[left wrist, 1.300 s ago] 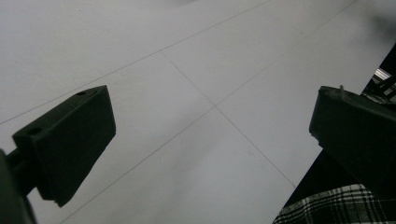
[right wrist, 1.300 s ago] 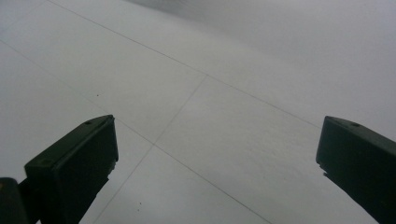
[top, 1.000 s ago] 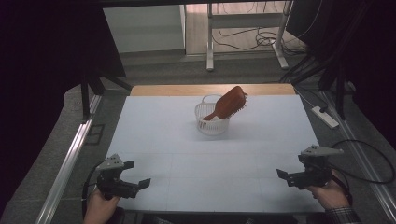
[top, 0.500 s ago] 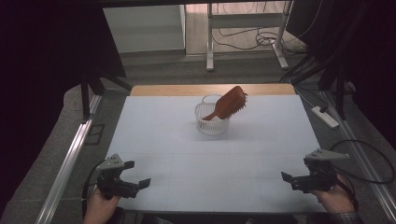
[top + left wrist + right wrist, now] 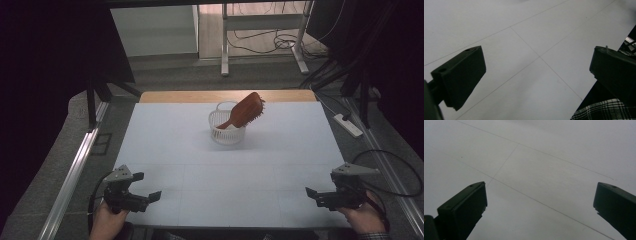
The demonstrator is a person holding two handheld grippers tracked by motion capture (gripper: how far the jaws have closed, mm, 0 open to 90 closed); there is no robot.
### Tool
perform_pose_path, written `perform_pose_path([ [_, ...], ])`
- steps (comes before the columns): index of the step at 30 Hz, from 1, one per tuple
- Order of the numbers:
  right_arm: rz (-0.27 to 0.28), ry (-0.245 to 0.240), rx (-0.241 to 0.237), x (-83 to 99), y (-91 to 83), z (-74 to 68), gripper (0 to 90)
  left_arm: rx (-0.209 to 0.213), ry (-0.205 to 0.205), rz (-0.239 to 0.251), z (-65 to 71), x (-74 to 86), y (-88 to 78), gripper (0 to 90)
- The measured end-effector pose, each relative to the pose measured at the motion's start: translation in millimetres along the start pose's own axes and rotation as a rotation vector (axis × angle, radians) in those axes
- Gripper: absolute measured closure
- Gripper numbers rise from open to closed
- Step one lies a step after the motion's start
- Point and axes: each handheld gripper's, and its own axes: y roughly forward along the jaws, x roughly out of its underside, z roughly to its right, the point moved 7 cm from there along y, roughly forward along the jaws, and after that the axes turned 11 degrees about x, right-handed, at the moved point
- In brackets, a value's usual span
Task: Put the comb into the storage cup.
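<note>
A reddish-brown hairbrush (image 5: pixel 245 111) leans handle-down in a small white basket (image 5: pixel 226 132) at the far middle of the white table (image 5: pixel 190 150). My left gripper (image 5: pixel 149 187) rests at the near left corner, held by a hand, jaws wide apart and empty. My right gripper (image 5: pixel 312 194) sits at the near right corner, also open with nothing between its jaws. In the left gripper view the left gripper (image 5: pixel 536 72) looks down on bare table; in the right gripper view the right gripper (image 5: pixel 540 202) does the same. Both are far from the basket.
The table's wooden far edge (image 5: pixel 225 96) borders a floor with desk legs (image 5: pixel 225 45) and cables. A power strip (image 5: pixel 349 125) lies on the floor to the right. An aluminium rail (image 5: pixel 75 170) runs along the left side. A plaid sleeve (image 5: pixel 604 111) shows near the left gripper.
My right gripper has drawn back toward the near right corner and slightly outward. The left gripper, the brush and the basket have stayed put.
</note>
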Motion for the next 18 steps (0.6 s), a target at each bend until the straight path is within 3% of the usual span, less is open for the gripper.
perform_pose_path([
  [18, -0.033, -0.004, 0.017, 10.3, -2.9, 1.8, 0.0, -0.003, -0.001, -0.002, -0.1, -0.1, 0.3, 0.5],
])
